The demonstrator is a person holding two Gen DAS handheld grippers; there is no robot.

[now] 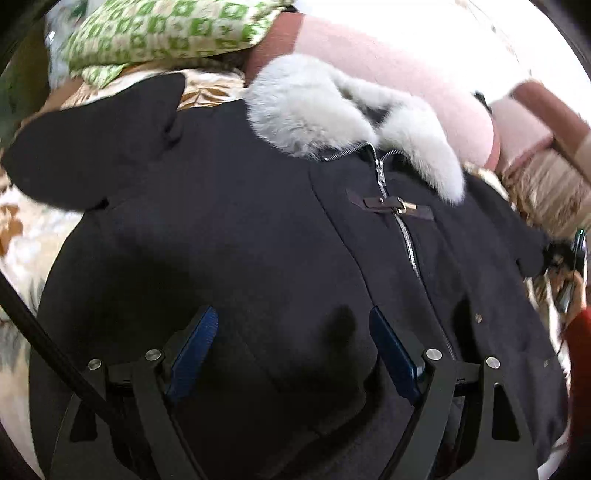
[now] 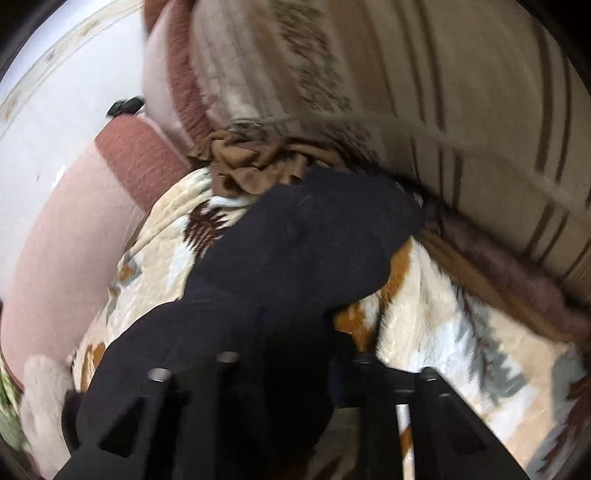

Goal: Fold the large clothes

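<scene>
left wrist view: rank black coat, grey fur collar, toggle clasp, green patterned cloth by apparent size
1. black coat
2. grey fur collar and green patterned cloth: look alike, and the cloth lies farther off and is cut by the frame, so unranked
3. toggle clasp

Left wrist cam: sits right behind the left claw (image 1: 293, 350), angled steeply down, very close over the black coat (image 1: 221, 229). Coat fills most of the frame; grey fur collar (image 1: 332, 114) at 12 o'clock, patterned blanket (image 1: 22, 236) at 9, pink sofa arm (image 1: 388, 62) at 1.

Right wrist cam: behind the right claw (image 2: 295, 369), also tilted steeply down, near the bed. Coat sleeve (image 2: 295, 251) runs from 6 up to centre, striped cushion (image 2: 424, 92) at 1–2, pink sofa arm (image 2: 74, 229) at 9.

Overlap: both views catch the coat, the patterned blanket (image 2: 443, 332) and the pink sofa arm. Both frames are motion-blurred, right more.
</scene>
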